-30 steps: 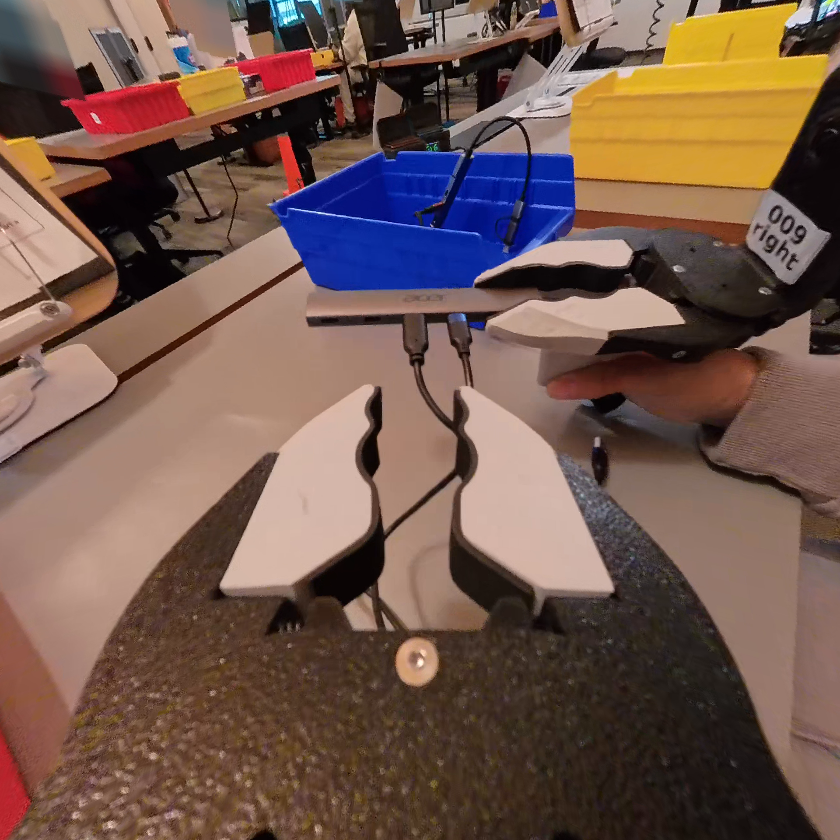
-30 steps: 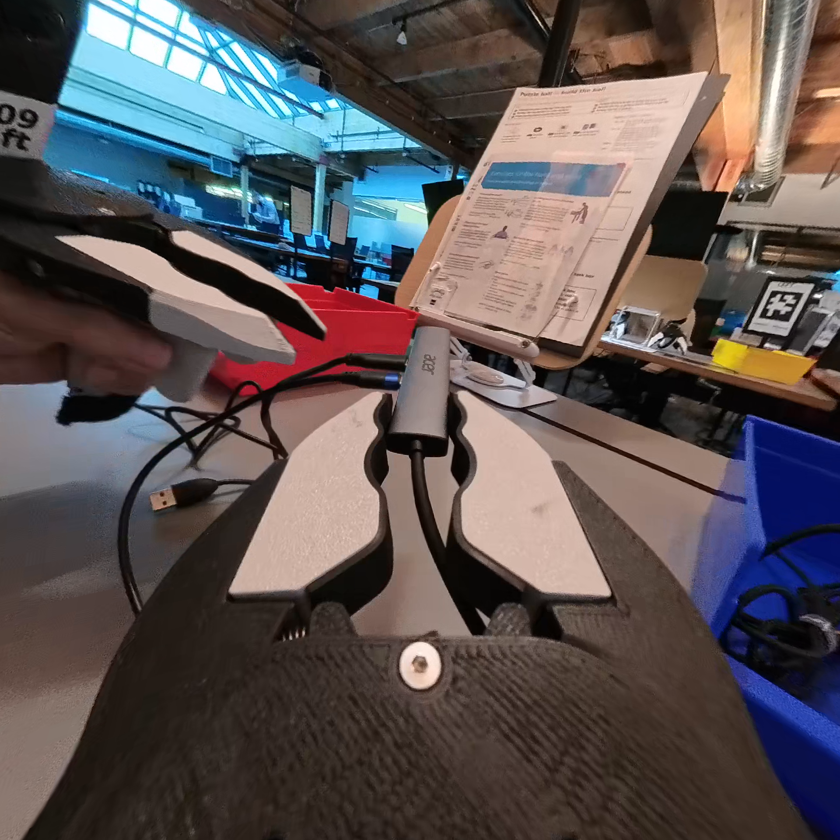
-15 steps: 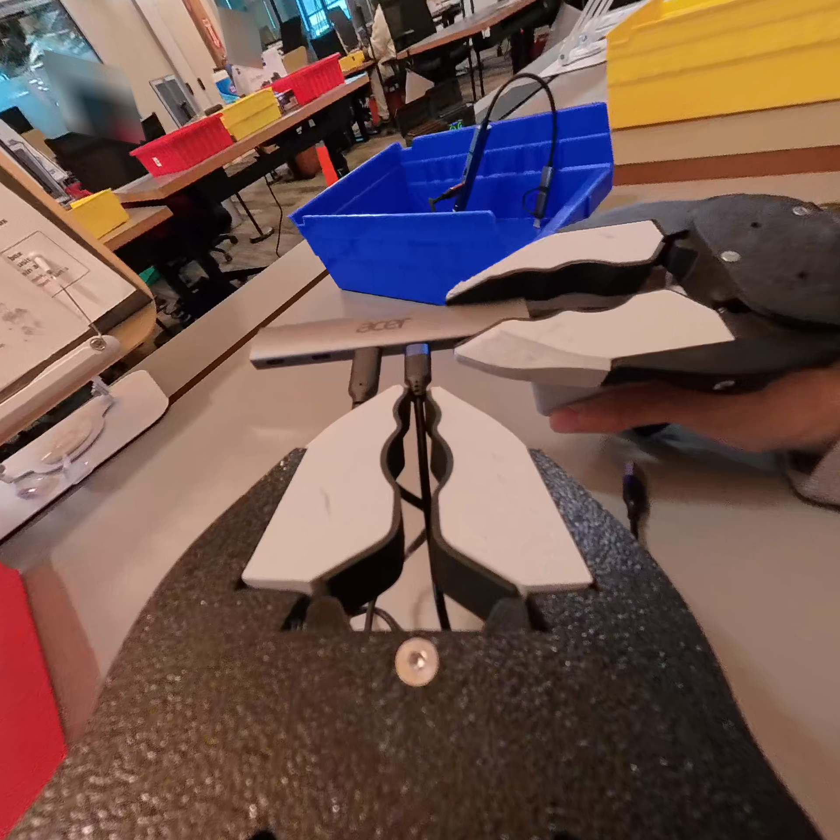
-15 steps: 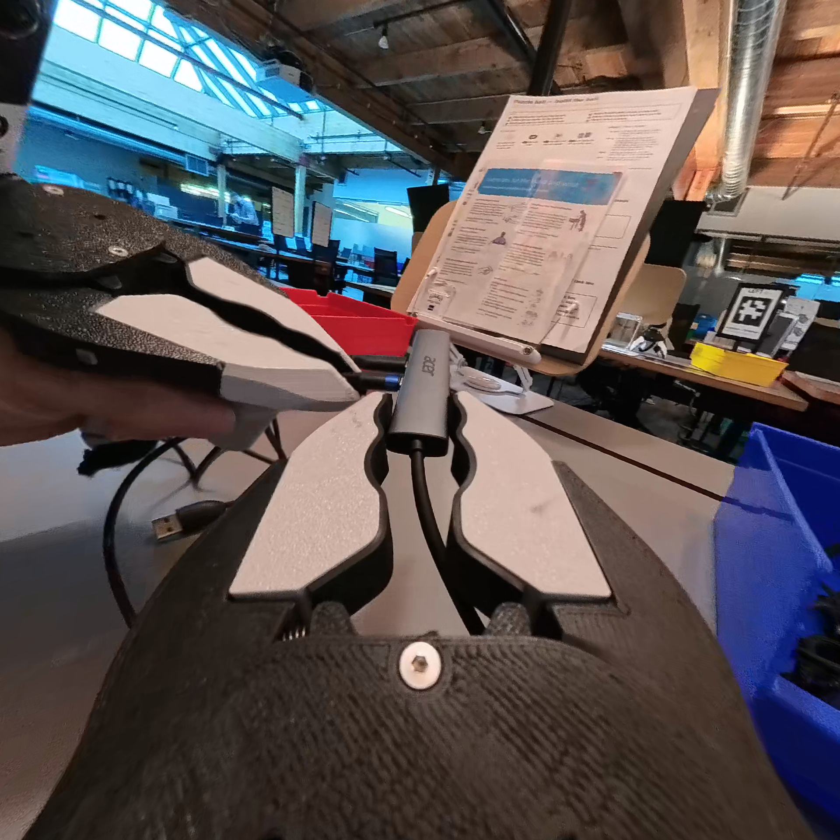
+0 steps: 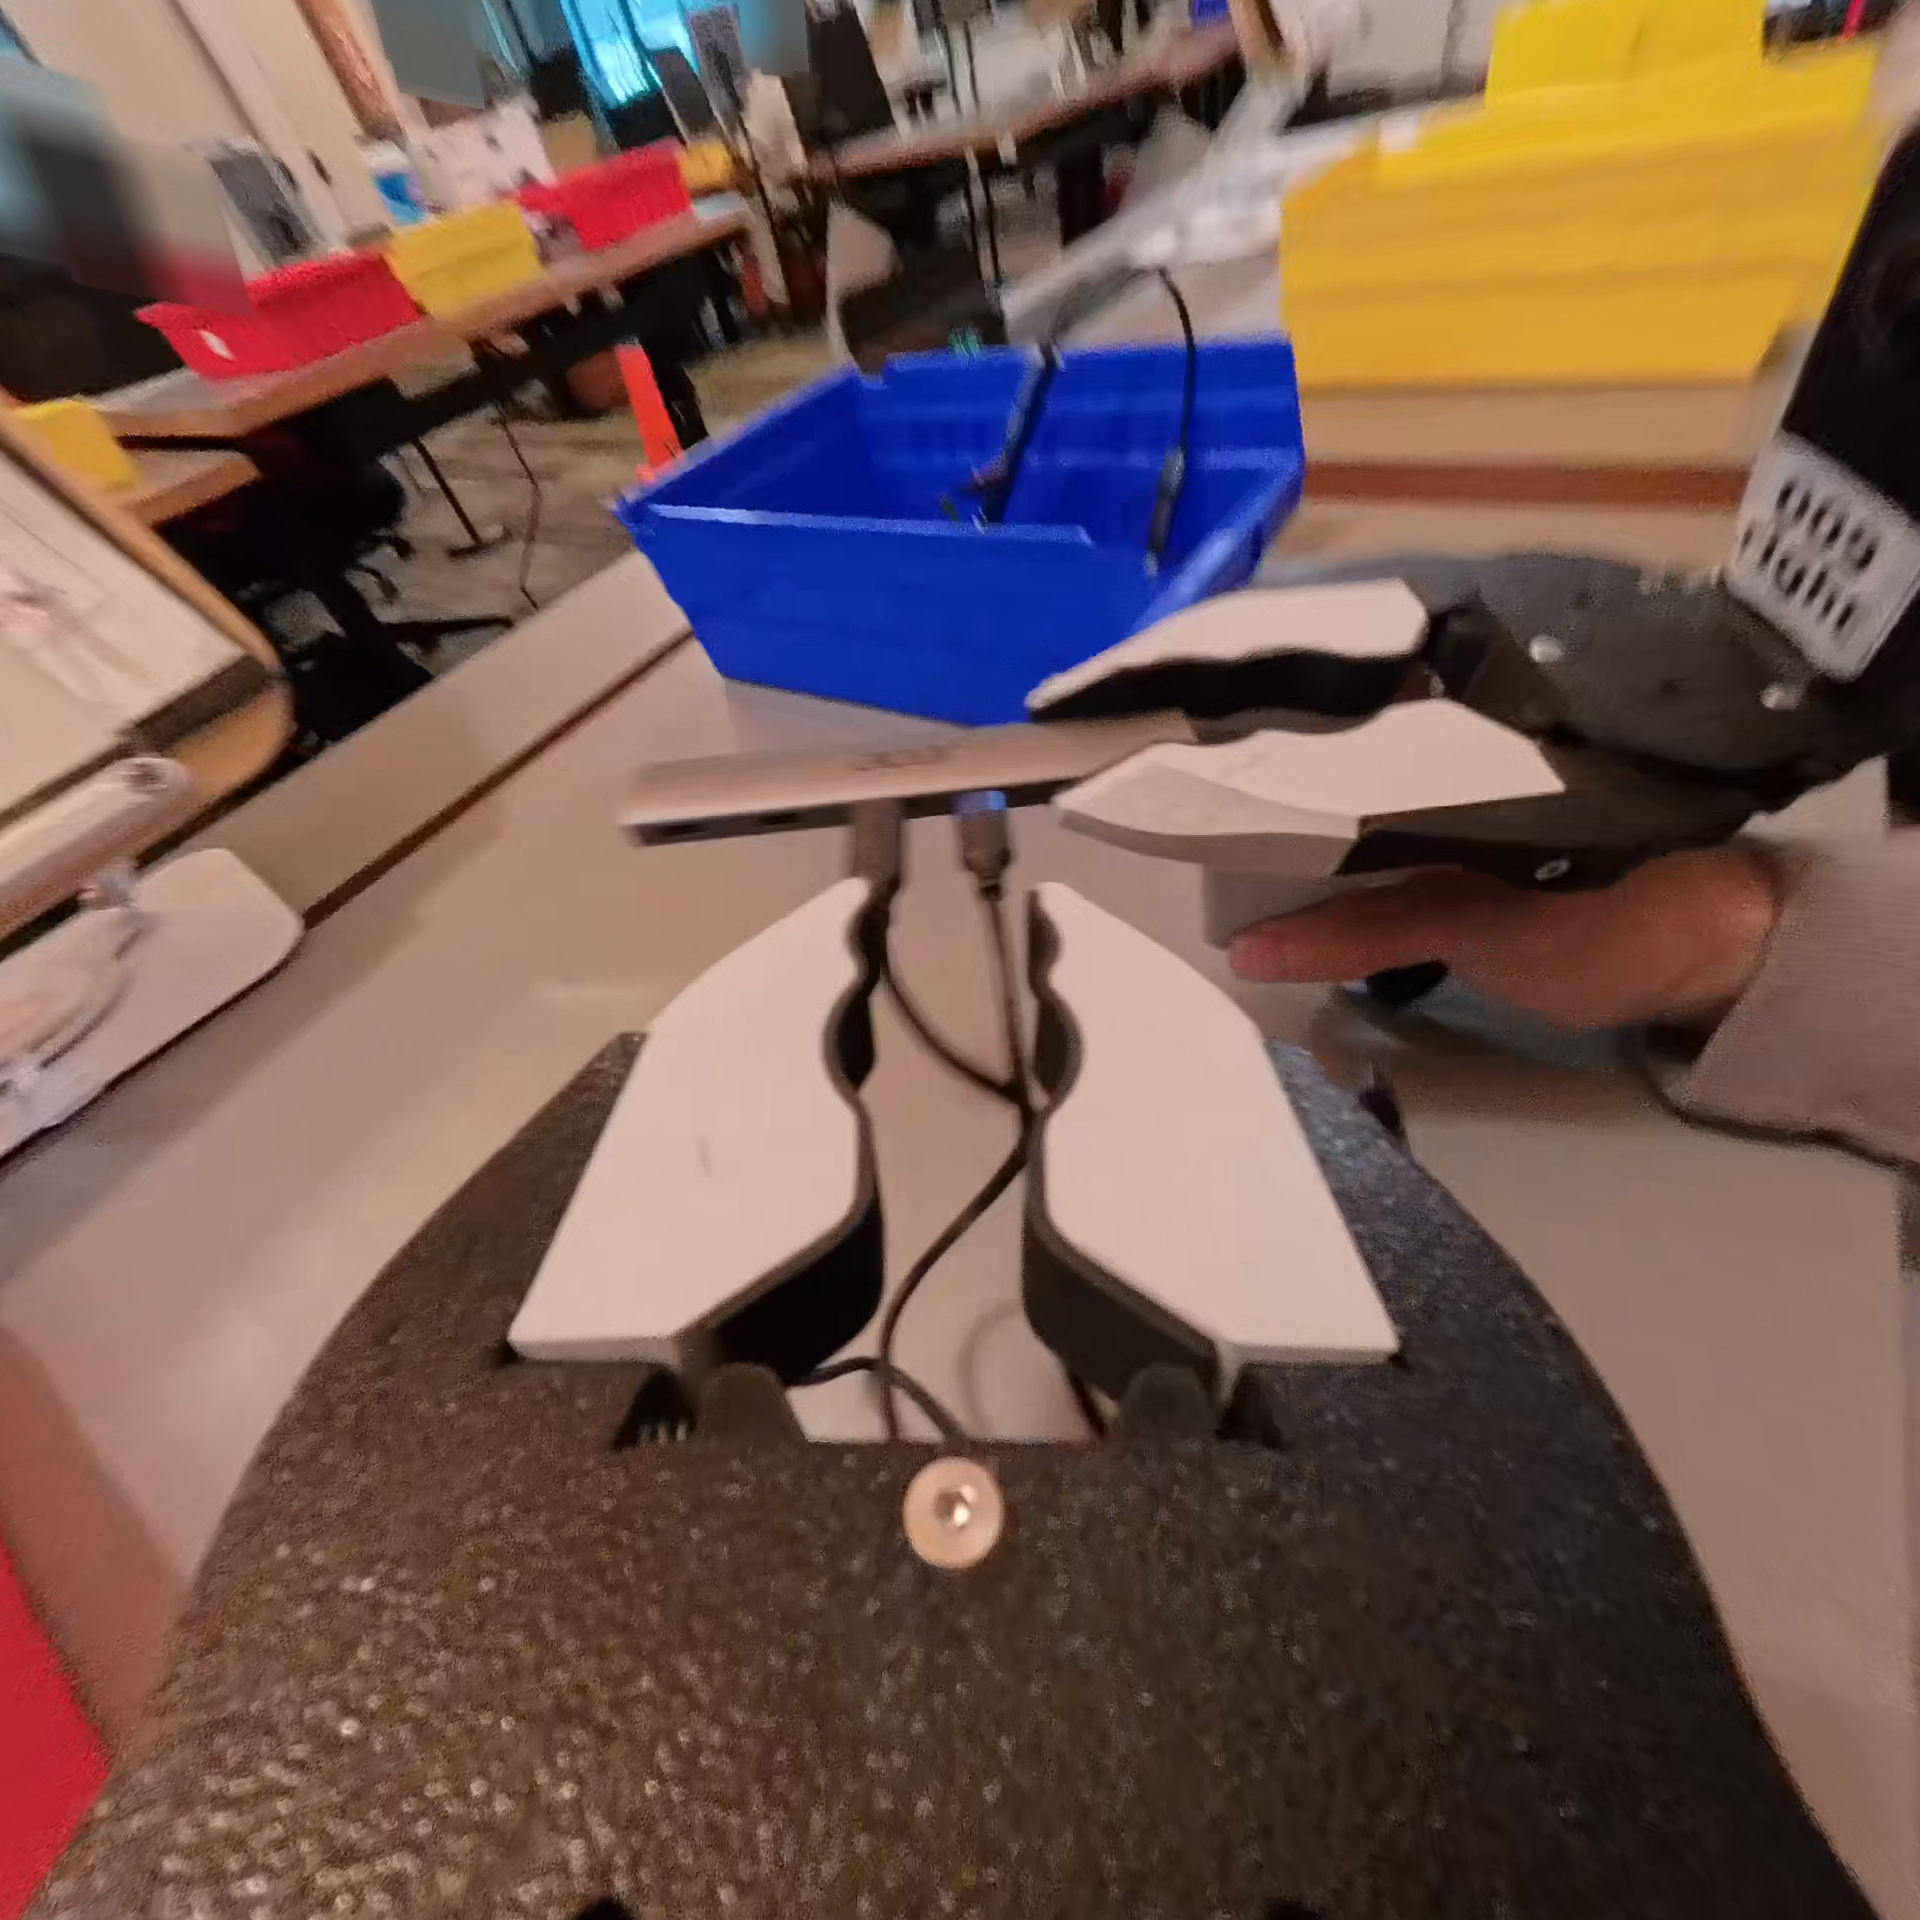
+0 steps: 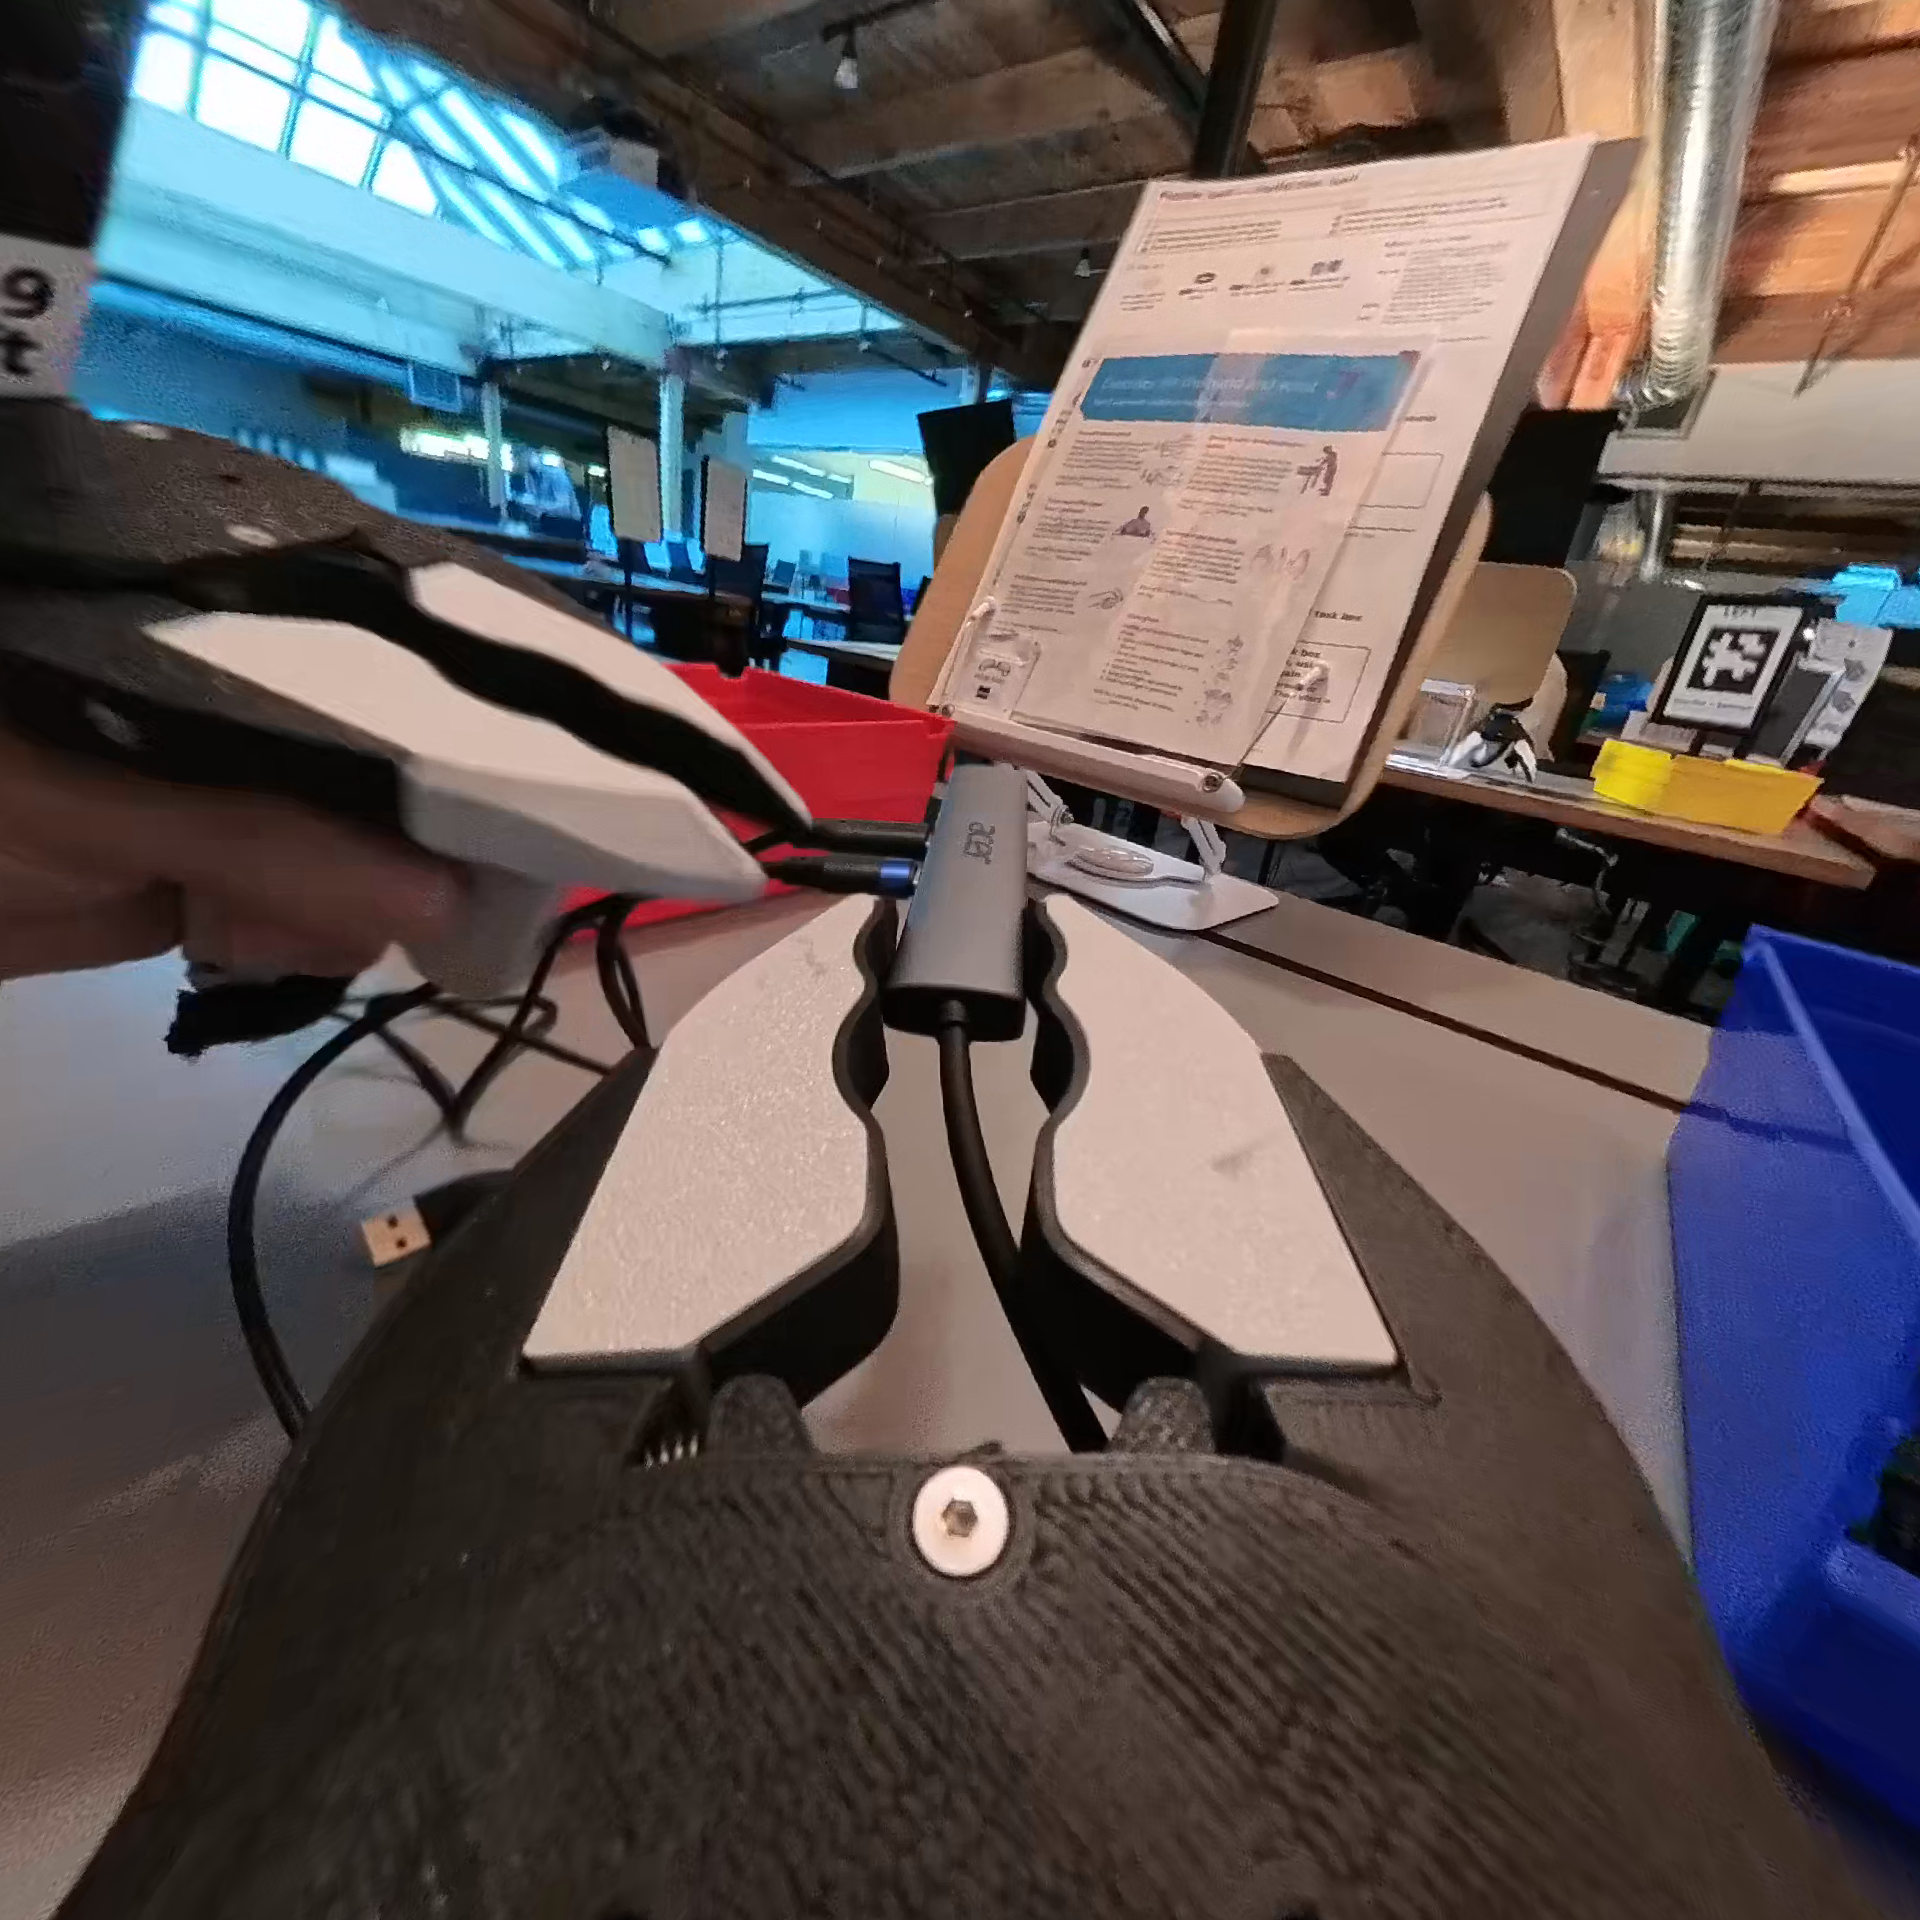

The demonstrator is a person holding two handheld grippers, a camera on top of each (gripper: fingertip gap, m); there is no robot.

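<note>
Big open workshop: timber ceiling with a silver duct (image 6: 1694,187), a skylight (image 6: 312,135) at far left, rows of further desks carrying red bins (image 5: 291,312) and yellow bins (image 5: 1558,208). Pale grey desk (image 5: 436,997) underneath, smooth, with a dark seam running along its far side. Blue bin (image 5: 935,582) standing on it, black cables looping over its rim. Wooden document stand (image 6: 1299,499) propped on the far side of the desk, printed sheets clipped to it, a red tray (image 6: 831,727) just beside its foot.

Right gripper (image 6: 956,935), held in a bare hand (image 5: 1507,935): jaws closed on the end of a slim grey USB hub (image 6: 971,883), lifted clear of the desk and level. Two plugs seated in the hub's side, a dark one (image 5: 878,842) and a blue-collared one (image 5: 982,831), their black cables (image 5: 935,1247) trailing down between the fingers of the left gripper (image 5: 951,914). Left jaws a narrow gap apart, tips just short of the plugs, gripping nothing. Loose USB-A connector (image 6: 395,1236) lying on the desk near the trailing cables.
</note>
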